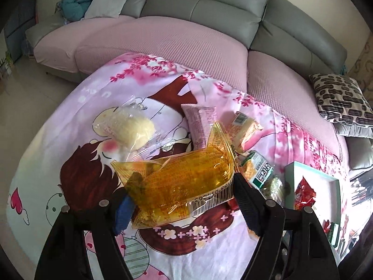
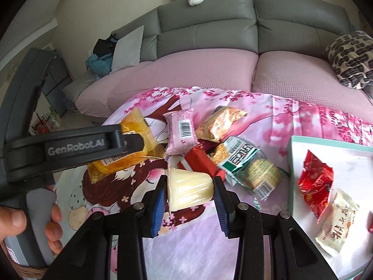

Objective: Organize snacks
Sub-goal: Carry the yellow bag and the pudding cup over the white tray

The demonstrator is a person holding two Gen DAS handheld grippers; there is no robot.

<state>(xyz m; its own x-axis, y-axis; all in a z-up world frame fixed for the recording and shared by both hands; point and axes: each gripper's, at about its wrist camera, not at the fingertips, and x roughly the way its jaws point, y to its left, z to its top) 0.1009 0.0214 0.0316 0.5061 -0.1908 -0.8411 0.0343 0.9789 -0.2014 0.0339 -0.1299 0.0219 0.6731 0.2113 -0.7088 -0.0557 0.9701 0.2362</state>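
Left gripper (image 1: 184,182) is gripping one yellow packet (image 1: 186,182); right gripper (image 2: 190,189) is gripping one cream jelly cup (image 2: 190,190); two packets are lying in one tray (image 2: 363,151).

The cloth (image 1: 70,140) is lilac with pink blossoms and a brown-haired cartoon girl. The translucent amber packet (image 1: 181,182) carries red print and a black barcode. The jelly cup (image 2: 190,190) is creamy yellow. The pink packet (image 2: 180,130) has a barcode. The tray (image 2: 331,140) is white with a teal rim, holding a red packet (image 2: 316,184). The sofa (image 2: 209,30) is grey with pink seat covers.
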